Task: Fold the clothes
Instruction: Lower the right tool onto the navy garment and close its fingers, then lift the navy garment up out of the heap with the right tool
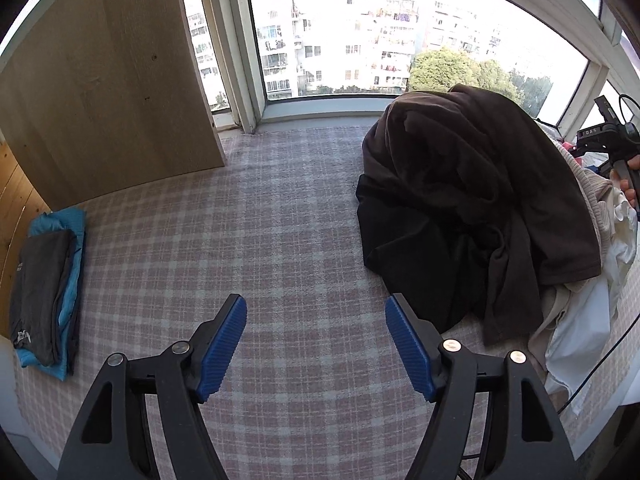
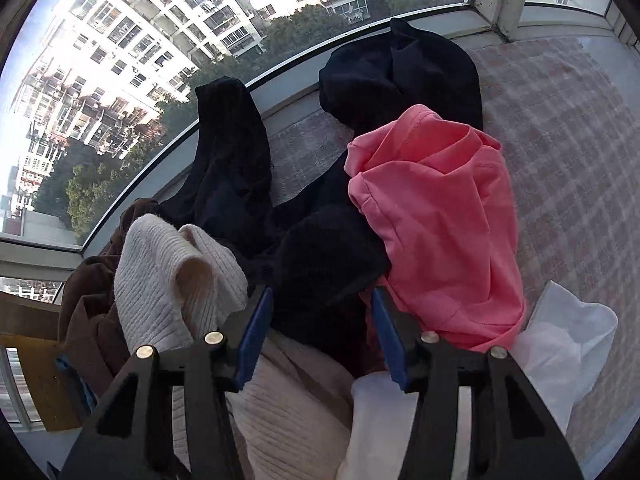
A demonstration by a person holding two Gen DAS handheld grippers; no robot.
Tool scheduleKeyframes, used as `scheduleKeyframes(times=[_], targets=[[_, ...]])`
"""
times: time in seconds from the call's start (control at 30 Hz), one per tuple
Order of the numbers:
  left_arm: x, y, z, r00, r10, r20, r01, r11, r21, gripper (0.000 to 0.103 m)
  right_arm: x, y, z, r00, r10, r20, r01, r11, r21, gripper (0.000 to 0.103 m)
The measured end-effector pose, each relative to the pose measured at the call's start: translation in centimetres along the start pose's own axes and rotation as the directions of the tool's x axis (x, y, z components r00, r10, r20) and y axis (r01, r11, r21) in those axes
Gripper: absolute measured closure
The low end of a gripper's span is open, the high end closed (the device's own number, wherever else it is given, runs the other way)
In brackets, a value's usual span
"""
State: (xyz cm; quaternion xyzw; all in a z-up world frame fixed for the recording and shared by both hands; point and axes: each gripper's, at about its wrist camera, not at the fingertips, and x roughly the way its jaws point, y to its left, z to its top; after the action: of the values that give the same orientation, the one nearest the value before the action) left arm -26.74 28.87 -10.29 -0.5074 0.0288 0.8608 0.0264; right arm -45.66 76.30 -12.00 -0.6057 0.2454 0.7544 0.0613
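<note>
Jaws of the left gripper [image 1: 316,316] are being held spread over the checked cover [image 1: 260,240], gripping nothing. Those of the right gripper [image 2: 322,312] are likewise being held apart above the heaped clothes [image 2: 320,248], nothing pinched. Farther left, folded garments [image 1: 44,292] are lying stacked; their small print is unreadable.

- The brown garment [image 1: 480,184] covers most of the pile, hiding what lies beneath.
- The right gripper [image 1: 612,140] is cut off by the right edge; its fingers cannot be seen there.
- The folded stack [image 1: 48,284] hides its lower layers.
</note>
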Motion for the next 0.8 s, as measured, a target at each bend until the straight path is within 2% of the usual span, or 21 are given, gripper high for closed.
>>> scheduleKeyframes(times=[0.07, 0.1, 0.13, 0.23, 0.33, 0.4, 0.5, 0.6, 0.7, 0.8], targets=[[0.0, 0.1, 0.3, 1.0, 0.002, 0.008, -0.002, 1.0, 0.001, 0.029, 0.0, -0.1, 0.4, 0.998, 0.055, 0.019, -0.055, 0.998, 0.022, 0.053], [0.1, 0.1, 0.3, 1.0, 0.0, 0.006, 0.0, 1.0, 0.002, 0.029, -0.9, -0.1, 0.3, 0.995, 0.085, 0.051, -0.086, 0.996, 0.019, 0.061], [0.2, 0.2, 0.3, 1.0, -0.002, 0.004, 0.002, 1.0, 0.003, 0.029, -1.8, 0.0, 0.2, 0.99, 0.115, 0.083, -0.116, 0.993, 0.016, 0.096], [0.4, 0.3, 0.3, 1.0, -0.004, 0.0, 0.004, 1.0, 0.004, 0.029, -4.4, 0.2, -0.1, 0.963, 0.203, 0.178, -0.206, 0.979, -0.001, 0.1], [0.3, 0.5, 0.1, 1.0, 0.0, -0.001, 0.0, 1.0, 0.001, 0.029, -7.1, 0.4, -0.4, 0.919, 0.288, 0.269, -0.292, 0.956, -0.026, 0.102], [0.2, 0.8, 0.1, 1.0, 0.0, -0.001, 0.0, 1.0, -0.007, 0.029, -8.9, 0.5, -0.6, 0.881, 0.342, 0.328, -0.347, 0.937, -0.047, 0.102], [-0.6, 1.2, 0.0, 1.0, -0.007, 0.012, 0.007, 1.0, -0.011, 0.029, -16.2, 1.6, -0.7, 0.782, 0.433, 0.449, -0.432, 0.895, -0.11, 0.102], [-1.8, 1.7, -0.1, 0.999, -0.003, 0.042, 0.003, 1.0, -0.009, 0.029, -24.2, 4.4, -1.4, 0.727, 0.442, 0.526, -0.401, 0.895, -0.196, 0.102], [-2.9, 2.6, -0.3, 0.997, -0.007, 0.073, 0.009, 1.0, -0.026, 0.029, -31.8, 6.4, -3.3, 0.639, 0.487, 0.595, -0.409, 0.871, -0.273, 0.102], [-3.8, 3.5, -0.7, 0.996, -0.026, 0.087, 0.03, 0.999, -0.041, 0.029, -39.2, 9.2, -5.7, 0.579, 0.493, 0.65, -0.356, 0.869, -0.342, 0.102]])
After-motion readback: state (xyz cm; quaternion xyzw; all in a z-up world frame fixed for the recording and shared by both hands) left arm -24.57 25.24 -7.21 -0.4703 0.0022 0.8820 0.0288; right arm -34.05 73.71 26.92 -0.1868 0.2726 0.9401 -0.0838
